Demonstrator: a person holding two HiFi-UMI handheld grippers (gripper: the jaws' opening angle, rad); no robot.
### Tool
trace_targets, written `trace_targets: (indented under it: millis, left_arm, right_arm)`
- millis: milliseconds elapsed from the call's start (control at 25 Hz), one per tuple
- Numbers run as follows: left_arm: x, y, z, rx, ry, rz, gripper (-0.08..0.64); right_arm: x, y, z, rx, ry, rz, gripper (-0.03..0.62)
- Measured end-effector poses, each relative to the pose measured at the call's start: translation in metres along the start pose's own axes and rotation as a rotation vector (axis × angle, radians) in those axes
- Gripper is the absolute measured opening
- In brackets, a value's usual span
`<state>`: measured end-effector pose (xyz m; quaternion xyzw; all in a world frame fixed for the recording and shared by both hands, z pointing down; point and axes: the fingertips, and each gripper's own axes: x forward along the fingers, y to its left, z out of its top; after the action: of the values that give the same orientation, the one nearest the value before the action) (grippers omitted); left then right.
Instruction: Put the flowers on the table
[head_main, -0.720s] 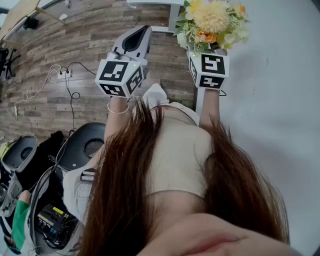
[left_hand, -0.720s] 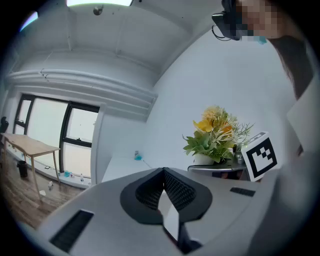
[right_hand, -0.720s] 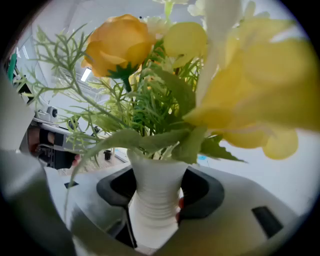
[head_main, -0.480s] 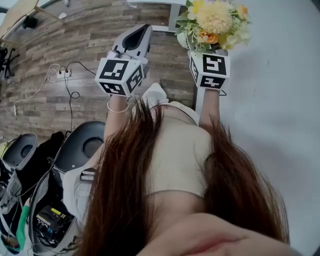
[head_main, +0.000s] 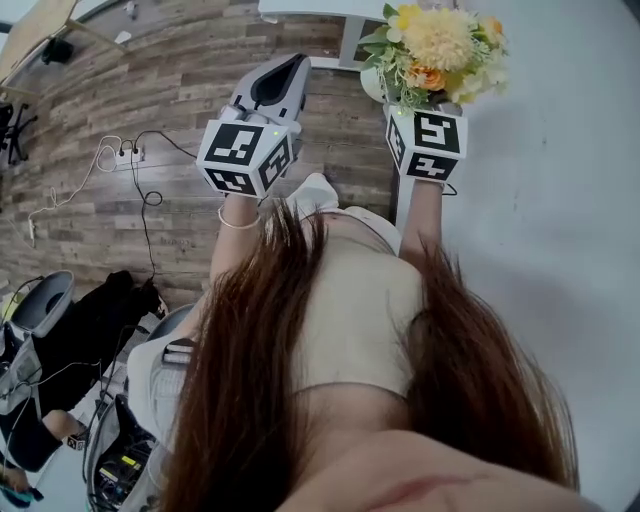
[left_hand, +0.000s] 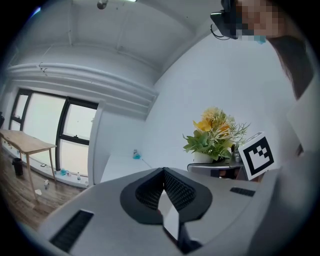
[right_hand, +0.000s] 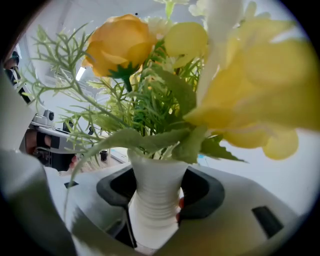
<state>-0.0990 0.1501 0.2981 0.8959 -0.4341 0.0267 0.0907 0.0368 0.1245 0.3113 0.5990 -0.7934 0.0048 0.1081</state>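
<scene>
While long brown hair (head_main: 250, 380) fills the foreground, both arms stretch ahead. The left claw (head_main: 288, 65) is pressed together on nothing, out over the wooden floor (head_main: 170, 90). The right claw (right_hand: 155, 192) pinches the ribbed white vase (right_hand: 152, 175) of the flowers (head_main: 437, 45), upright at the edge of the white bench (head_main: 560, 200). Whether the vase touches the bench I can't tell. Leaves crowd that claw's view. Lower left lie a dark bundle (head_main: 100, 310) and a power strip (head_main: 125, 153) with trailing cables. Farther off are tall windows (left_hand: 45, 135) and a wooden table (left_hand: 30, 142).
</scene>
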Motion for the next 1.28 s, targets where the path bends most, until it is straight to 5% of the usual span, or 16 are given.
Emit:
trace_targets:
  millis: [760,1280]
  left_arm:
    - [0.038,0.073,-0.015,-0.016,0.019,-0.015,0.003]
    - [0.1,0.083,-0.02,-0.003,0.025,-0.009,0.004]
  right_arm:
    - [0.082,0.023,-0.001,-0.037,-0.01,0.02,0.262]
    - [0.123,-0.016,-0.015,-0.031,-0.019,0.03,0.262]
